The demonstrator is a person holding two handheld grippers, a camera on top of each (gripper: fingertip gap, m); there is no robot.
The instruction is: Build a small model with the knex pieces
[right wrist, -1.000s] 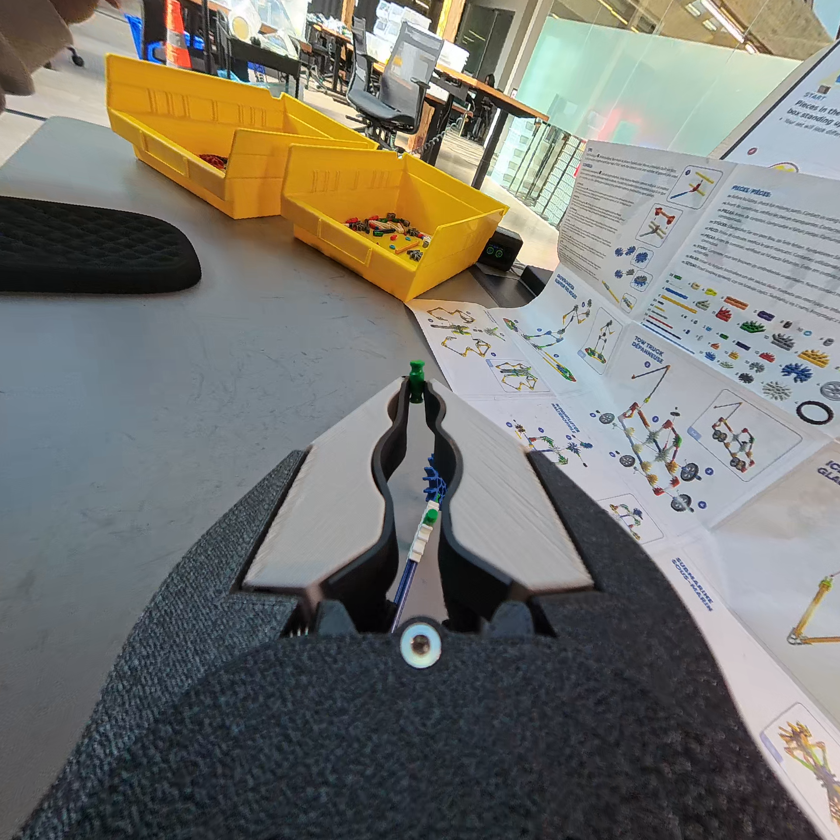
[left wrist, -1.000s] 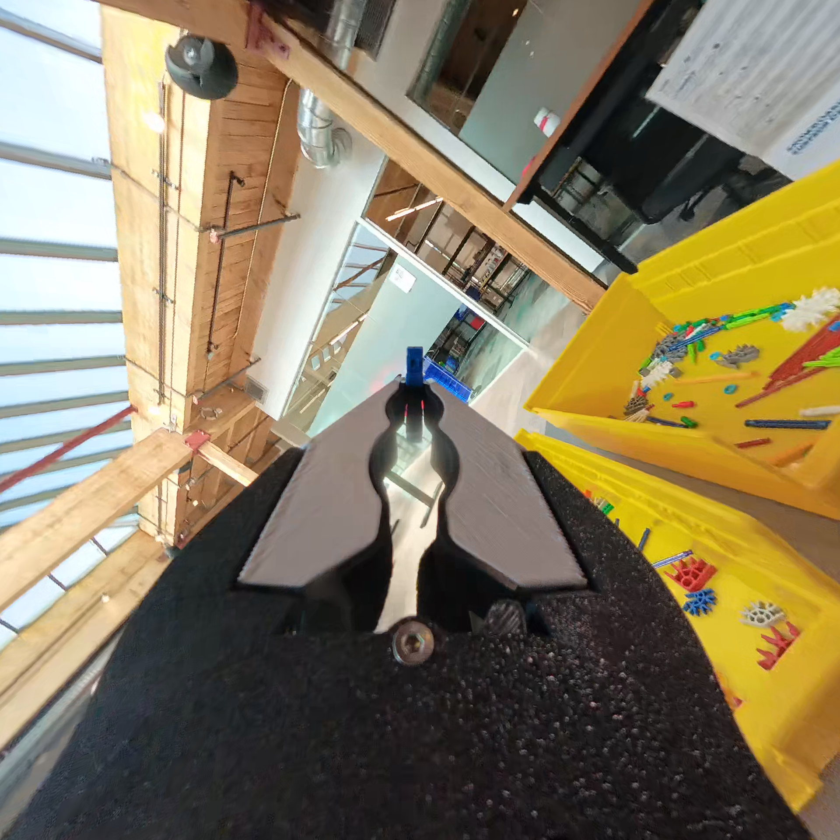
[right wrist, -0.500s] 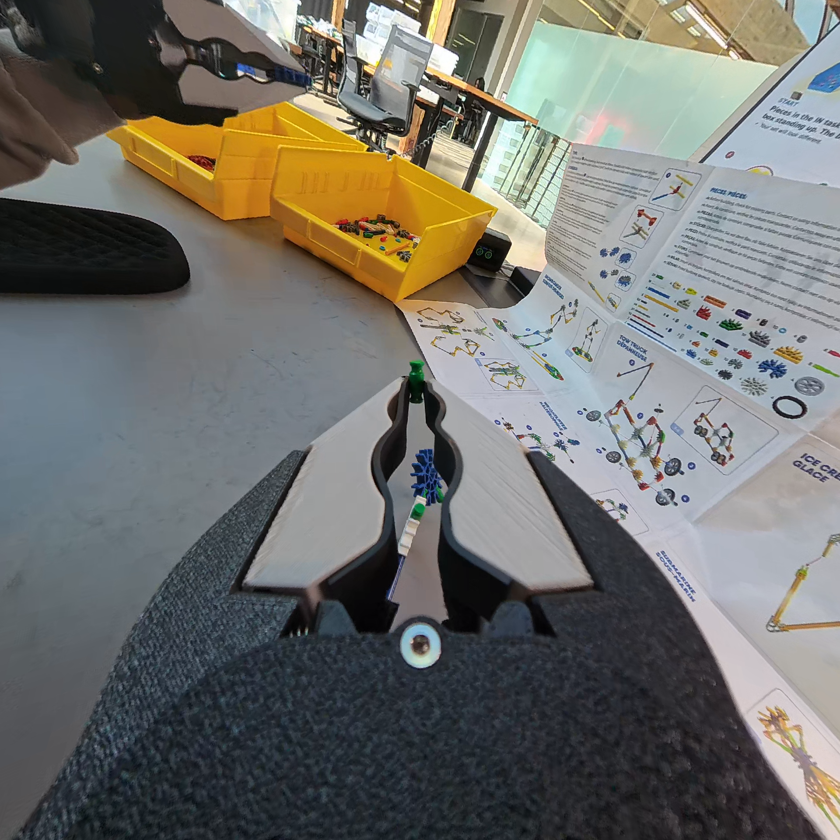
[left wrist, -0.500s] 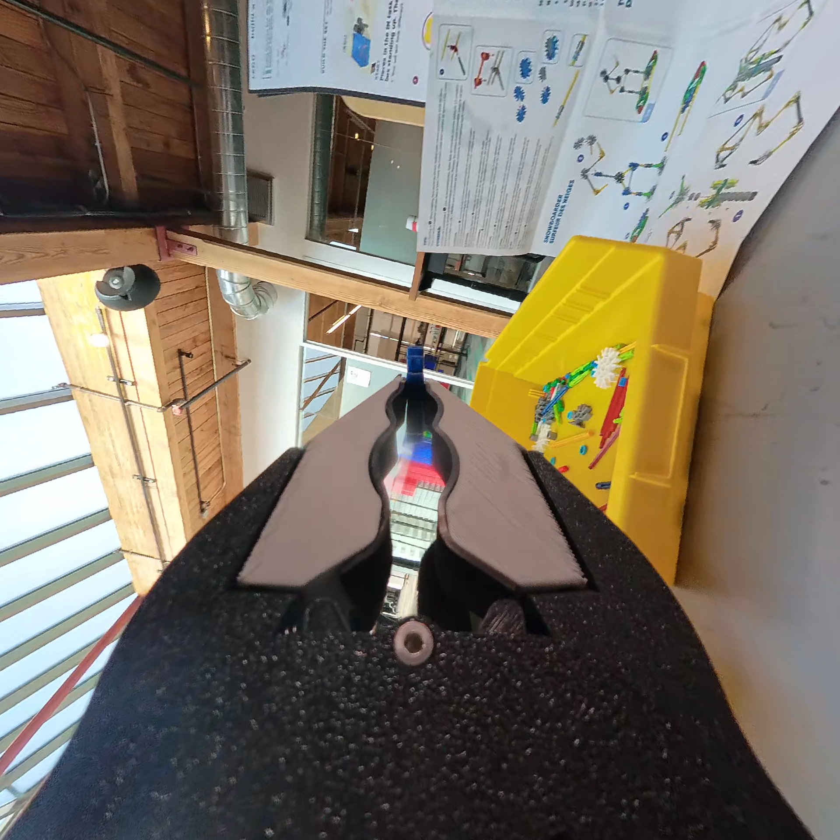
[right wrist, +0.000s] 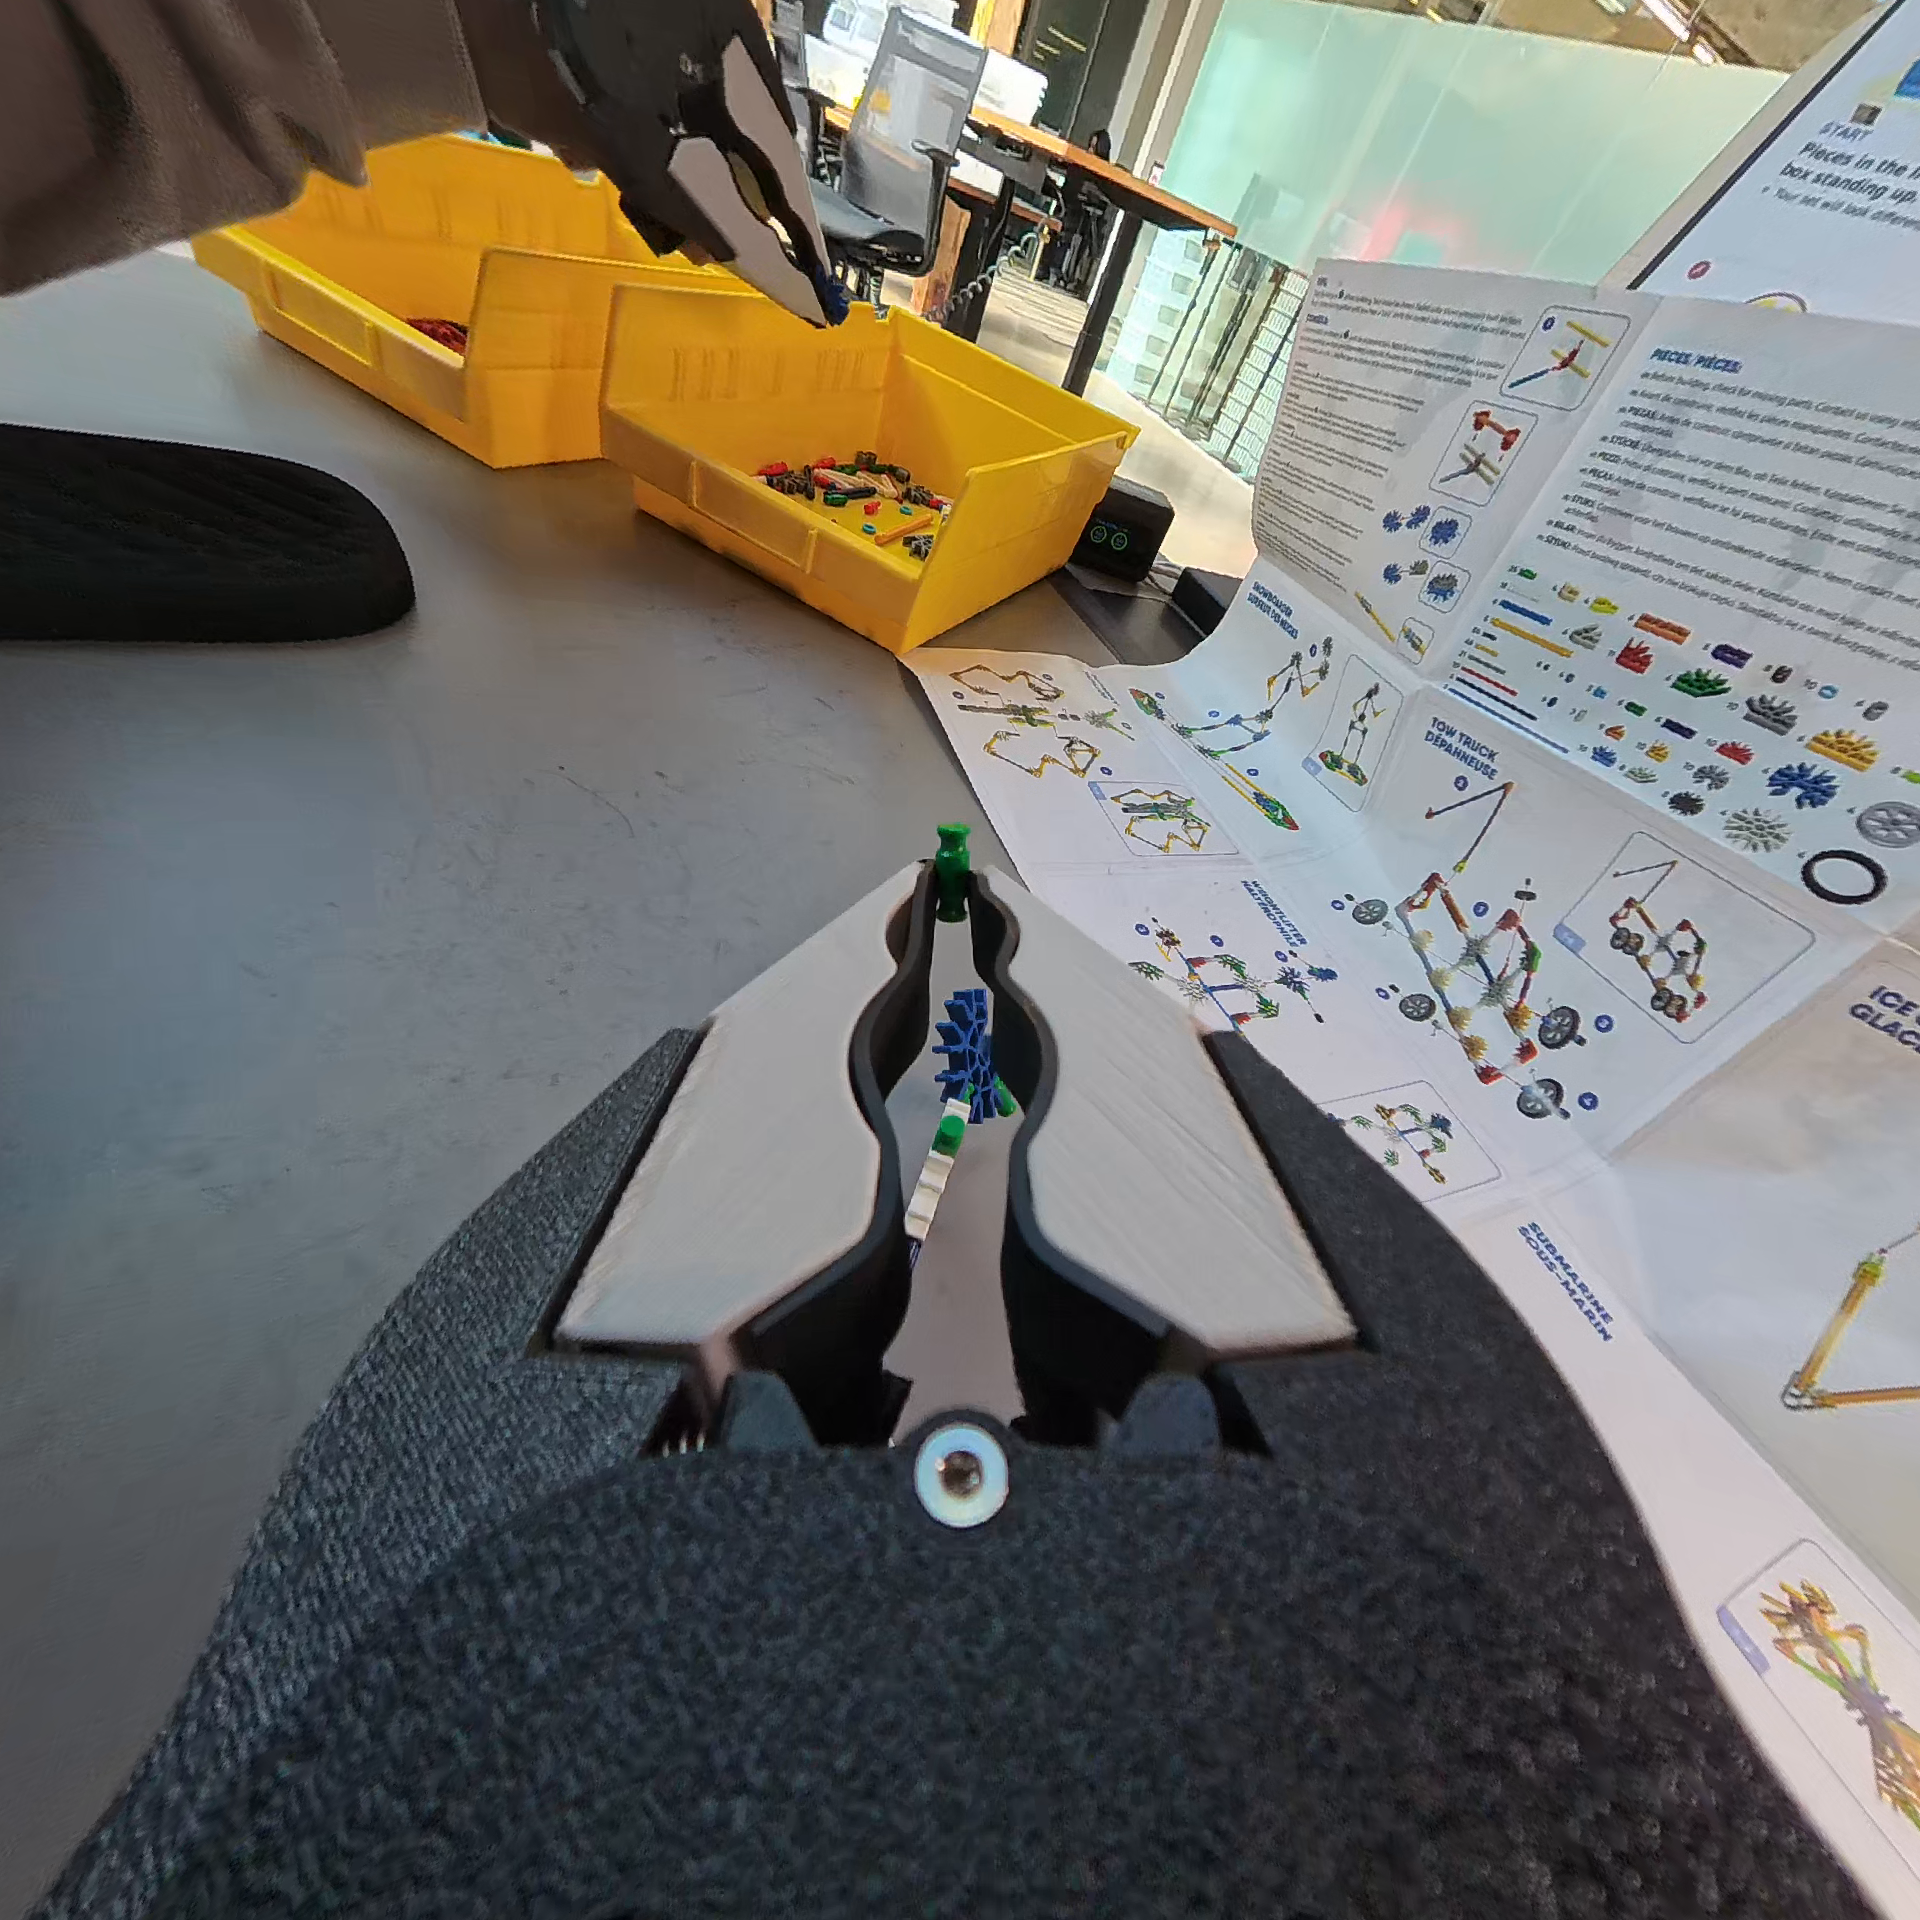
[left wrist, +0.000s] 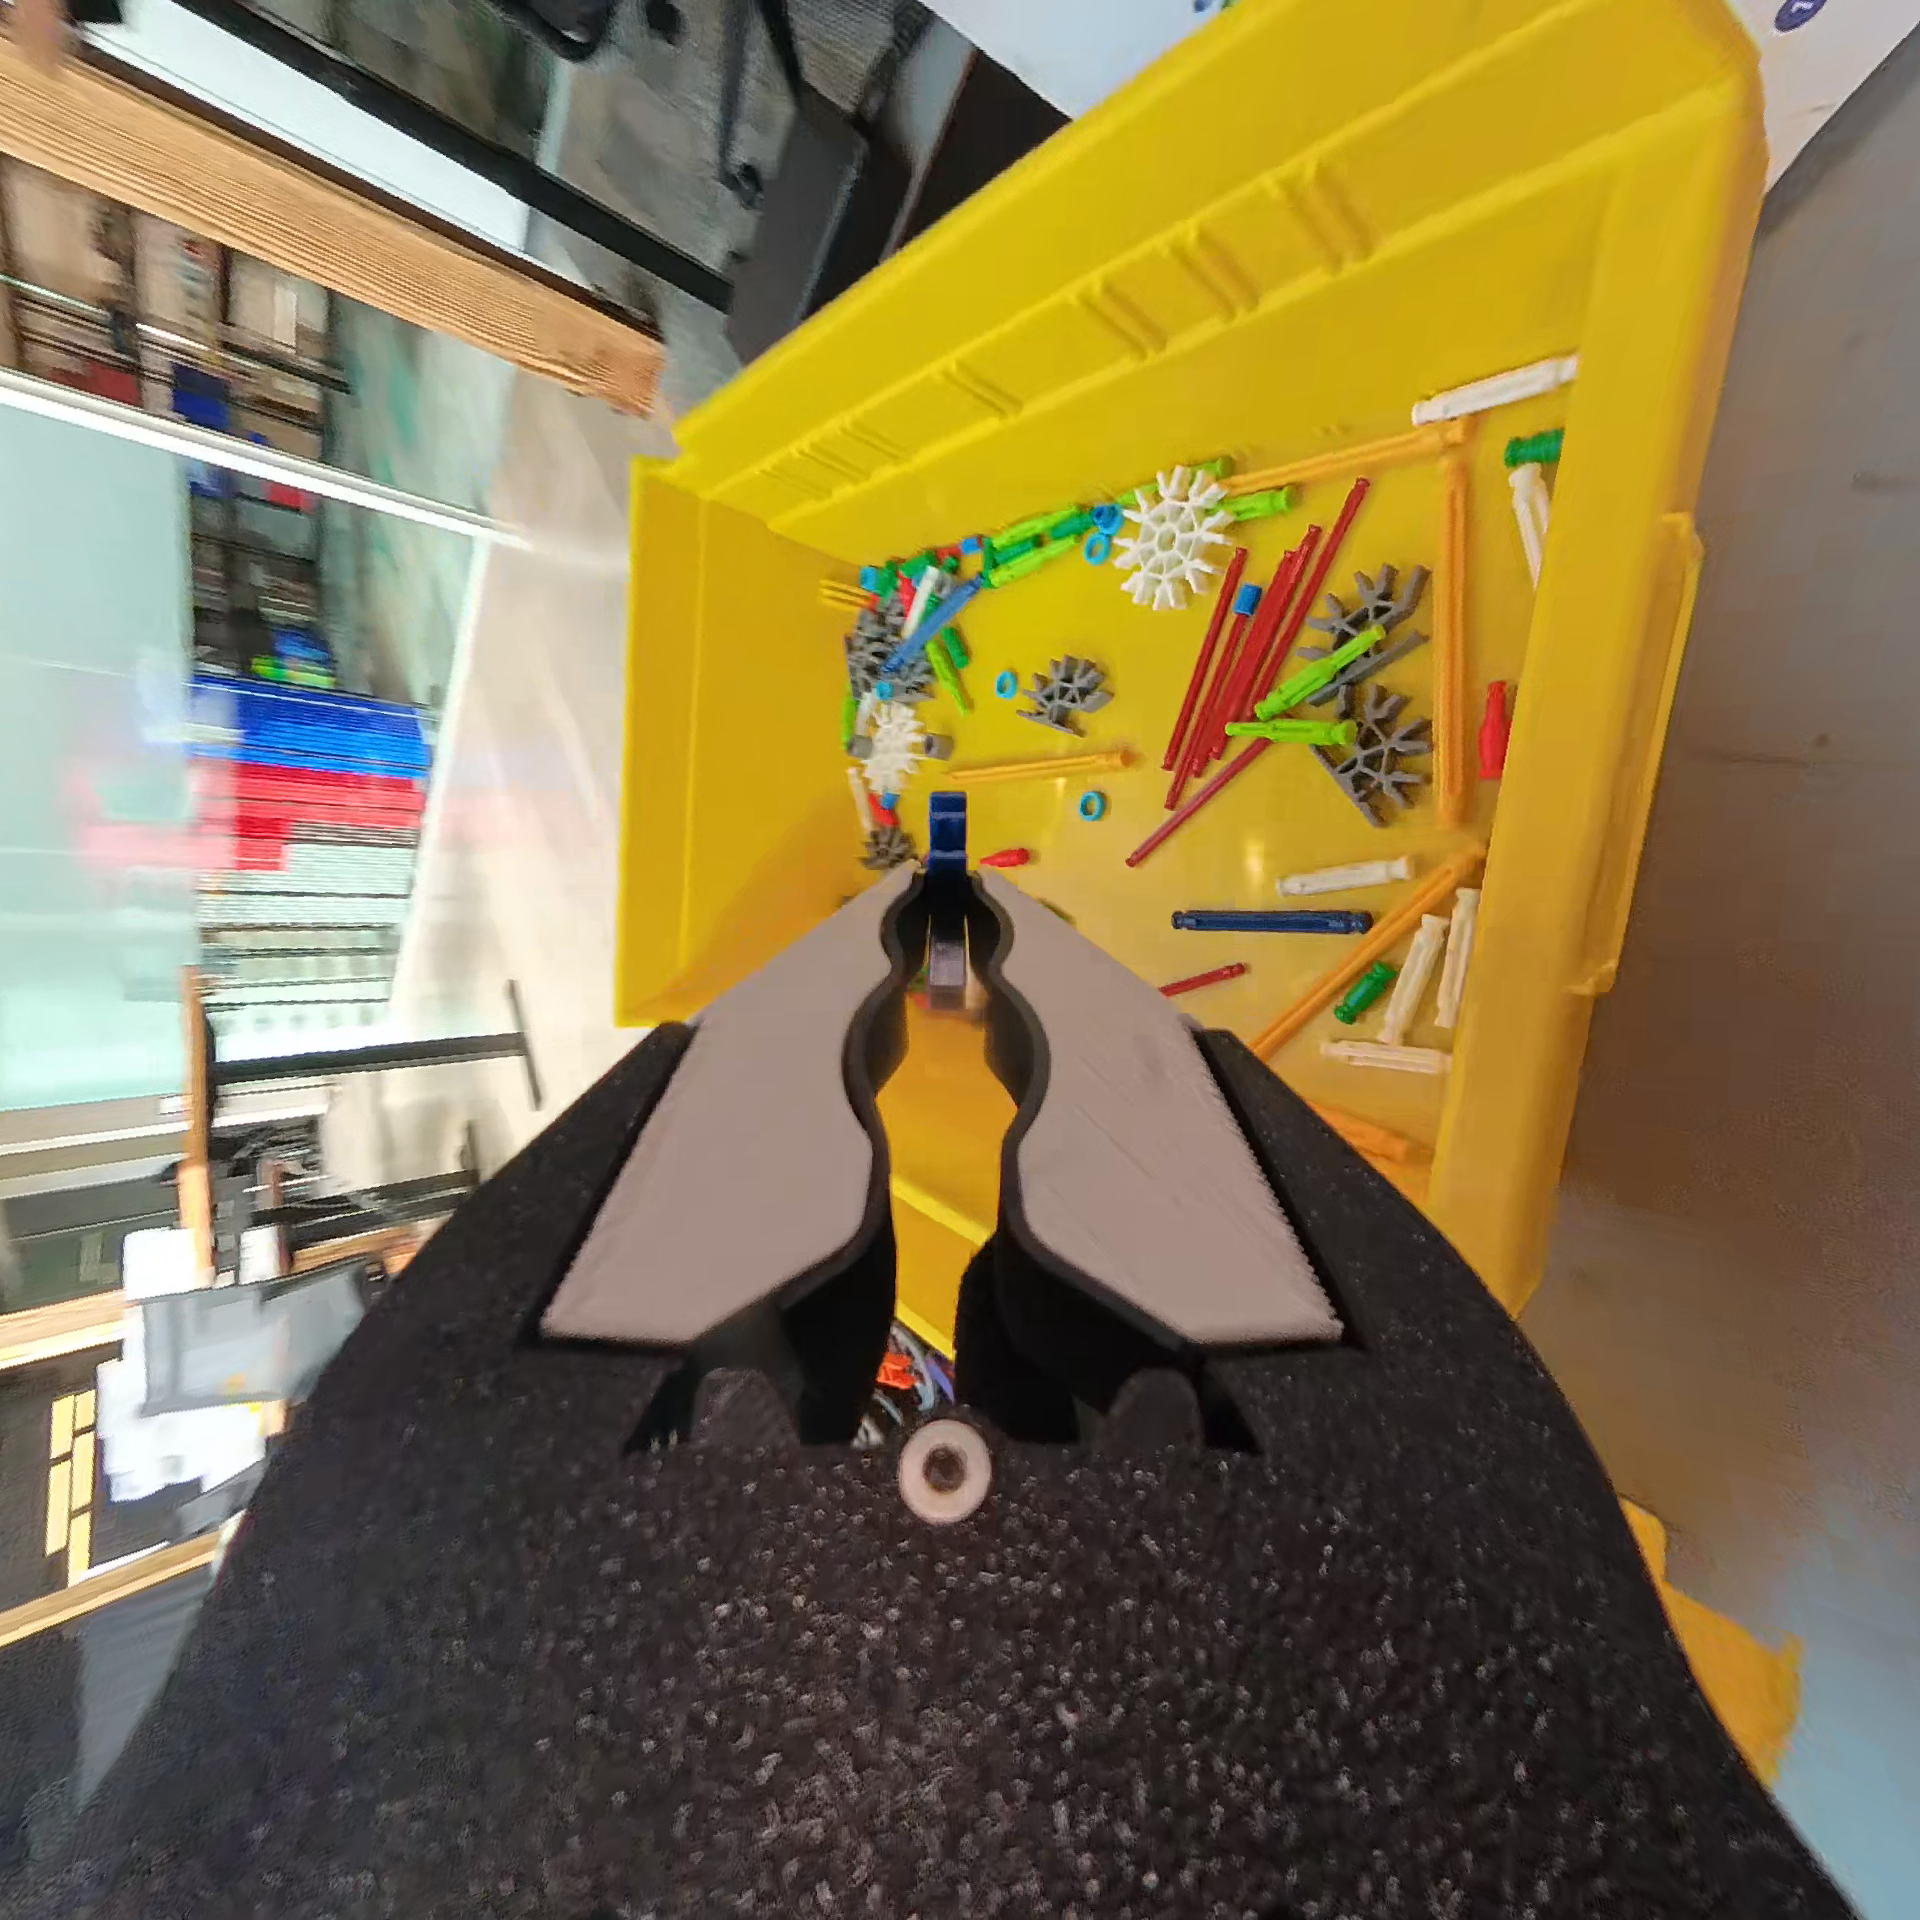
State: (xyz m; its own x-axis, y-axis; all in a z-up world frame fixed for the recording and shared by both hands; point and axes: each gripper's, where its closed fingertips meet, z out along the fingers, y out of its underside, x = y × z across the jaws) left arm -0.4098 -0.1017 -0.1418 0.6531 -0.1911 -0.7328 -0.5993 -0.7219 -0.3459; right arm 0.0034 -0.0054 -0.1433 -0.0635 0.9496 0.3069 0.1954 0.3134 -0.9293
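Left wrist view: blue piece [left wrist: 947, 831] between jaws

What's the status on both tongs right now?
Left tongs shut on blue rod, over yellow bin. Right tongs shut on green rod. Nothing blocking.

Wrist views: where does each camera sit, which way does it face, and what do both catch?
Left wrist view: on the left claw, rolled sideways, looking down into a yellow bin of rods and connectors; own fingers shut on a blue piece.
Right wrist view: on the right claw, low above the grey table, facing bins and an instruction sheet; own fingers shut on a green rod.
Shared: the same bin, with the left claw and a sleeve above it.
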